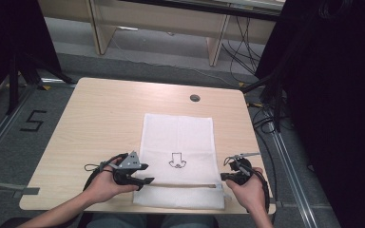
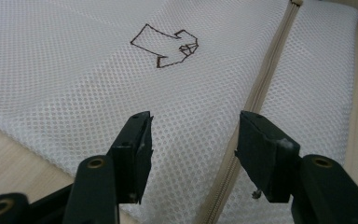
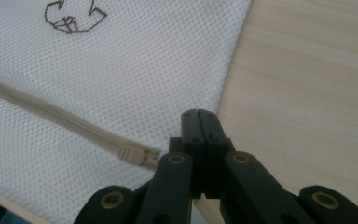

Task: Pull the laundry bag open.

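A white mesh bag (image 1: 178, 137) lies flat on the wooden table (image 1: 100, 118), with a drawn arrow mark (image 1: 176, 160) on it and a beige zipper (image 1: 185, 185) running across near the front edge. My left gripper (image 1: 145, 173) is at the bag's left edge, open; in the left gripper view its jaws straddle the mesh (image 2: 193, 121) just left of the zipper (image 2: 265, 79). My right gripper (image 1: 223, 176) is at the bag's right edge, shut, its tips (image 3: 199, 114) over the bag's border beside the zipper's end (image 3: 135, 156). Nothing shows between them.
A round cable hole (image 1: 195, 98) sits at the table's far side. Bare wood flanks the bag on both sides. Black stands and cables (image 1: 266, 95) crowd the floor to the right, and a "5" (image 1: 32, 120) is marked on the floor at left.
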